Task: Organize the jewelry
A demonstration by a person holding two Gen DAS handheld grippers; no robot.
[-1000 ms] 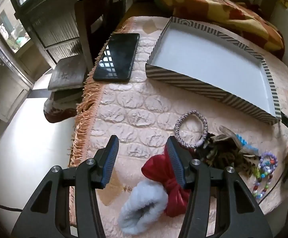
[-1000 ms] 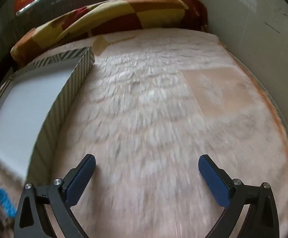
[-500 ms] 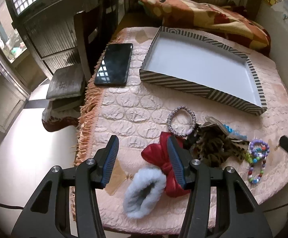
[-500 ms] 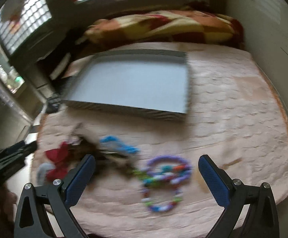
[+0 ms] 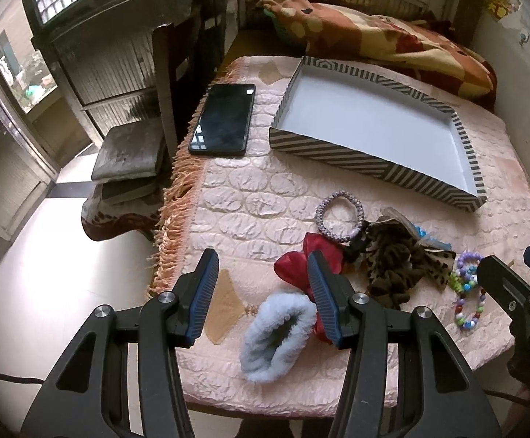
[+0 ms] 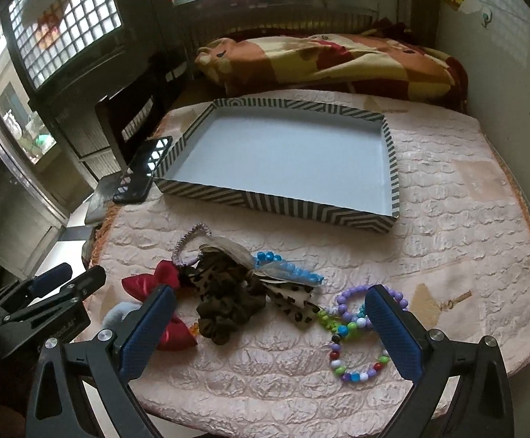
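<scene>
Left gripper (image 5: pixel 261 294): fingers (image 5: pixel 204 292) spread wide, holding nothing, hovering above the near counter (image 5: pixel 250 197) edge. Pale blue fluffy scrunchie (image 5: pixel 275 335) lies just below and between the fingertips; red bow (image 5: pixel 301 259) sits partly behind the right-side finger. No contact seen w/ either.

Right gripper (image 6: pixel 268 328): fingers (image 6: pixel 392 332) also wide apart, empty, above the counter. Leopard scrunchie (image 6: pixel 224 299) and leopard clip w/ blue beads (image 6: pixel 290 281) lie between and just ahead of the fingertips; beaded bracelets (image 6: pixel 356 343) at the right-side finger, partly hidden by it. Sparkly hair tie (image 6: pixel 188 244) is further ahead, left.

Beyond both: striped tray (image 6: pixel 265 200), far side of the pile, interior bare as far as visible. Phone (image 5: pixel 224 118) left of the tray; patterned blanket (image 6: pixel 330 62) behind it.

Progress, judged: nothing sorted yet. All items remain in one loose cluster on the counter, none in the tray. Whole job left.

Pose: both tools angled down toward the cluster from the near edge, left tool to the left of the pile, right tool to its right. Approach stage; no grasp begun.
</scene>
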